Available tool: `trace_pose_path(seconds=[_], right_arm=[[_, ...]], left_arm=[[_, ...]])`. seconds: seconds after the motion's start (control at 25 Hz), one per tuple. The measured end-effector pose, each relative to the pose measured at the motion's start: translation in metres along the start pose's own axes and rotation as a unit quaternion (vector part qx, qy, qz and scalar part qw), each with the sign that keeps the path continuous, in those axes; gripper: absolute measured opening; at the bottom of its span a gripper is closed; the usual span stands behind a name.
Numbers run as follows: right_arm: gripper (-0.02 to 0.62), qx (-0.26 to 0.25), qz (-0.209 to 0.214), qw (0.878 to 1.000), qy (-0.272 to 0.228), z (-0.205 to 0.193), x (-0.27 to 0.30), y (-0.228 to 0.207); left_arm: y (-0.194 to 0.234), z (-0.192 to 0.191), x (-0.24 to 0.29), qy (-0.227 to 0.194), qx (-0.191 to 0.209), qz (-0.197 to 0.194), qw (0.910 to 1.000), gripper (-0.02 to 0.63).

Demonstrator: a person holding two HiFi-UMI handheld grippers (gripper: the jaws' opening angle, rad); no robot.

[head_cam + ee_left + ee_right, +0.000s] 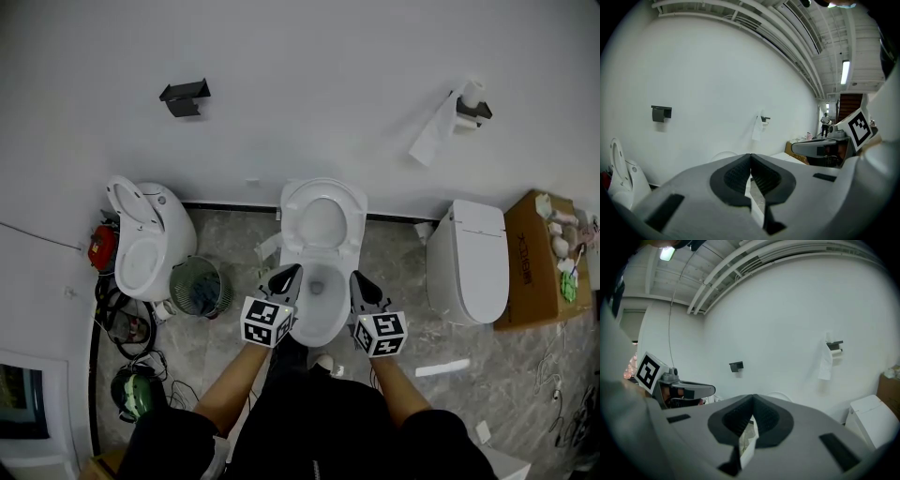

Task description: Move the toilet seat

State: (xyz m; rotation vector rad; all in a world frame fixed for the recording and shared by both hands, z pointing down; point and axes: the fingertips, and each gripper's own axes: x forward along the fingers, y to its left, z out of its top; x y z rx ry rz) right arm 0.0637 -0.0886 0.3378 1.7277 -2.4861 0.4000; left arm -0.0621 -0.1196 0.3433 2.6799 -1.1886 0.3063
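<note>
I'm holding L gripper (289, 273) & R gripper (357, 278) both clenched tight, nothing btwn either's jaws. Toilet seat (354, 220) lies just ahead of both tips, centred btwn the two.

We see a white toilet seat (292, 208) on a white toilet (323, 323), set against a white wall (309, 75). The floor (234, 347) is grey with pale marbled veining. Our left gripper (292, 270) and right gripper (357, 277) are grey, with dark ribbed pads (736, 177) lining the jaws, and each carries a cube (267, 322) of black-and-white square markers. The cardboard box (527, 267) is brown and the wall holder (185, 97) is black.
</note>
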Motion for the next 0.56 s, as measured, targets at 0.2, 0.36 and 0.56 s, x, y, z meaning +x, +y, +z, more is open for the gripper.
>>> trace_pose_path(seconds=[0.2,0.36,0.56], right_arm=[[0.003,-0.001,0.003,1.000,-0.002,0.0021,0.0018,0.0018],[0.003,0.003,0.002,1.000,-0.004,0.0020,0.0020,-0.0008],[0.003,0.005,0.002,1.000,-0.003,0.0020,0.0032,-0.0022]], left_arm=[[0.0030,0.0011,-0.0003,-0.002,-0.001,0.003,1.0000,0.003],[0.0011,-0.0011,0.0016,0.000,-0.002,0.003,1.0000,0.003],[0.0007,-0.0015,0.0022,0.001,-0.003,0.003,1.0000,0.003]])
